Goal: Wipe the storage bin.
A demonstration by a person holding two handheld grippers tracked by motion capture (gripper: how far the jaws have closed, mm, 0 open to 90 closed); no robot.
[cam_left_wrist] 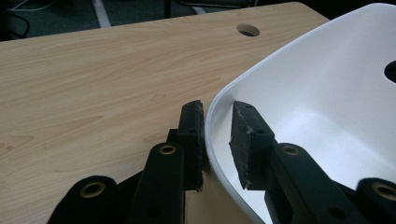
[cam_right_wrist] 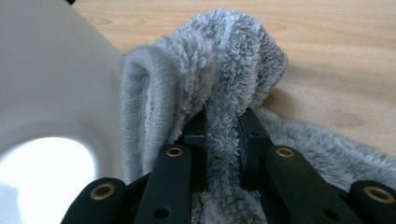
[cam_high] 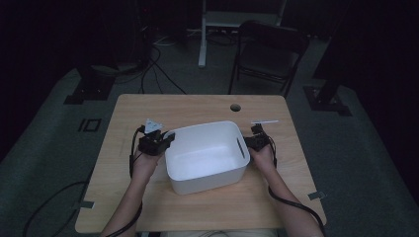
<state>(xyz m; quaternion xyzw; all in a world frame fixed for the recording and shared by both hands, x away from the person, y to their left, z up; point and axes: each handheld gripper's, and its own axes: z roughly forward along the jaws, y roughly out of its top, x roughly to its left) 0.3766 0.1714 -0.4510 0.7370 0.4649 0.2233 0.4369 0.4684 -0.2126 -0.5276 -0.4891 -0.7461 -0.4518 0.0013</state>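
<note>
Grey fleece cloth [cam_right_wrist: 219, 93] sits pinched between our right gripper [cam_right_wrist: 223, 140] jaws, bunched against the white tub's [cam_high: 205, 185] outer wall on the wooden table [cam_high: 148, 106]. Our left gripper [cam_left_wrist: 217, 140] straddles the tub's rim, clamped on it.

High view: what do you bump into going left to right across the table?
left gripper → white tub → right gripper

left hand-held gripper [cam_high: 167, 138] jaws narrowly apart; right hand-held gripper [cam_right_wrist: 223, 135] clamped tight.
</note>
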